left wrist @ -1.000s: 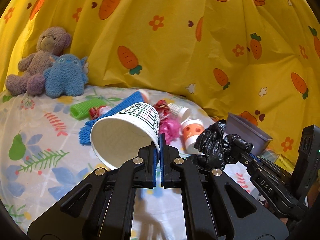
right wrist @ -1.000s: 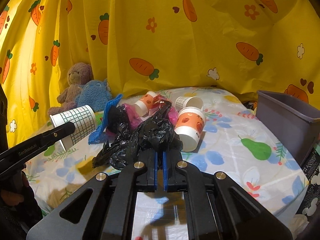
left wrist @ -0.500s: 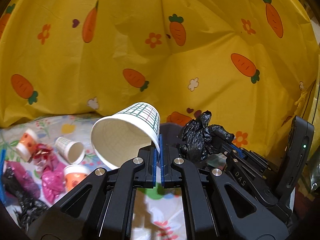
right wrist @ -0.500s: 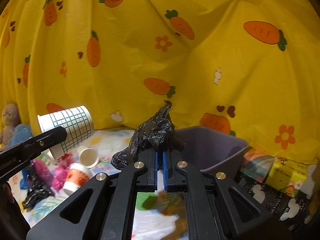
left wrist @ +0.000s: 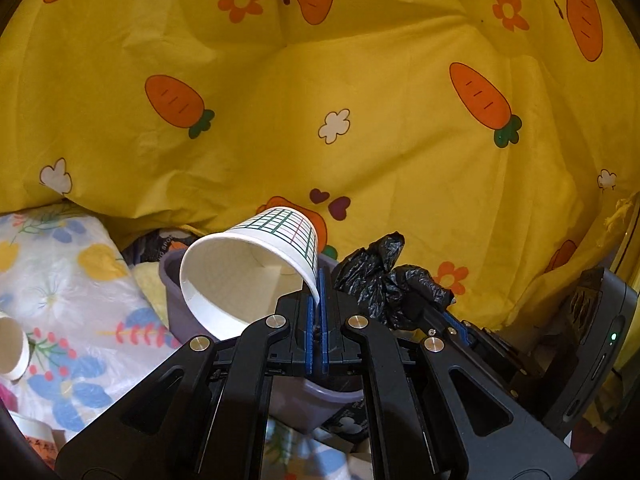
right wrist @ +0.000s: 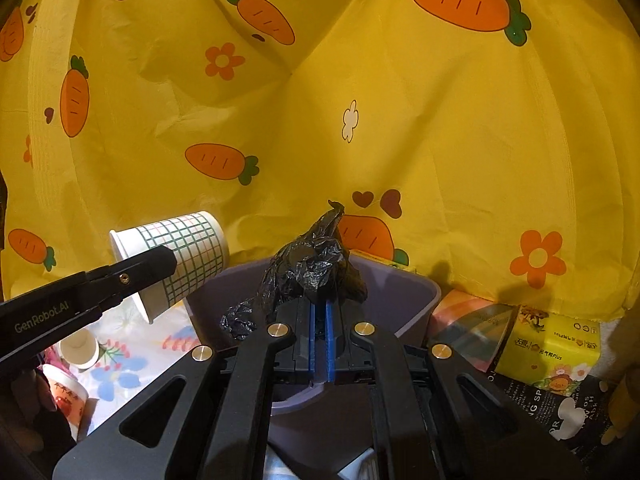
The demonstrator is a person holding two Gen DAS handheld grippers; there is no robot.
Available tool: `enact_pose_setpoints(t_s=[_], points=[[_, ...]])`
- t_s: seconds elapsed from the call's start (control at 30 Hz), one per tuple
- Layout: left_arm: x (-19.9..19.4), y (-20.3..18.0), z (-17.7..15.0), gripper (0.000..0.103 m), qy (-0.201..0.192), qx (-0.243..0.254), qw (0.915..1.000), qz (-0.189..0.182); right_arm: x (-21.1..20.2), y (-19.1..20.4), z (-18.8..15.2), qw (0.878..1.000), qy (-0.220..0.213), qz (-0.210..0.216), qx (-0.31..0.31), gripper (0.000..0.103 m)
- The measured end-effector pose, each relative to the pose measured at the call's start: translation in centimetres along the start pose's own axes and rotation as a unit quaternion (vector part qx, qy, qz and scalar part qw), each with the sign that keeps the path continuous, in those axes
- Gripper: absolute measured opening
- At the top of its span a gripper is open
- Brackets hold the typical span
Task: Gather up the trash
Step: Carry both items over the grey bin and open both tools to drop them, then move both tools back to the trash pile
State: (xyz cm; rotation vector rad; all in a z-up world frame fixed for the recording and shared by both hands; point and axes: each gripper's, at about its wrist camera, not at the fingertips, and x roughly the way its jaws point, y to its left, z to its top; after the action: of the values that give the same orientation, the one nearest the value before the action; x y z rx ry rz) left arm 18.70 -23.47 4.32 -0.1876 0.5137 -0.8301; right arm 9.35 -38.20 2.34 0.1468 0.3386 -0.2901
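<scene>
2 loads now over bin (right wrist: 420, 296), cup (left wrist: 256, 268), bag (right wrist: 312, 268)

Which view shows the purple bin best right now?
The right wrist view: the purple bin shows its far rim and inside wall beyond the black bag. The left wrist view shows only its near wall, behind the cup.

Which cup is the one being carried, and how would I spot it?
Find the big yellow carrot-print curtain, then look down to the purple plastic bin in front of it. Beside the bin, the left gripper has its jaws pinched on the rim of a white paper cup with a green grid pattern. Only this cup is lifted and checked.
</scene>
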Motion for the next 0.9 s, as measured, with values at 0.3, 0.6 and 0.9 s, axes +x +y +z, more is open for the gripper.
enact_pose_setpoints(t_s=[0.3, 0.6, 0.9], points=[[3.2, 2.1, -0.3, 0.002, 0.034, -0.051, 0.9976, -0.031, 1.7, 0.2, -0.6, 1.0, 0.019, -0.004, -0.01, 0.005], [4.6, 2.2, -0.3, 0.043, 0.057, -0.055, 0.9965, -0.027, 3.1, 0.4, -1.0, 0.999, 0.034, 0.003, -0.022, 0.018], [-0.6, 4.4, -0.3, 0.09, -0.003, -0.067, 0.9945, 0.081, 2.3, 0.5, -1.3, 0.999, 0.028, -0.002, -0.023, 0.058]])
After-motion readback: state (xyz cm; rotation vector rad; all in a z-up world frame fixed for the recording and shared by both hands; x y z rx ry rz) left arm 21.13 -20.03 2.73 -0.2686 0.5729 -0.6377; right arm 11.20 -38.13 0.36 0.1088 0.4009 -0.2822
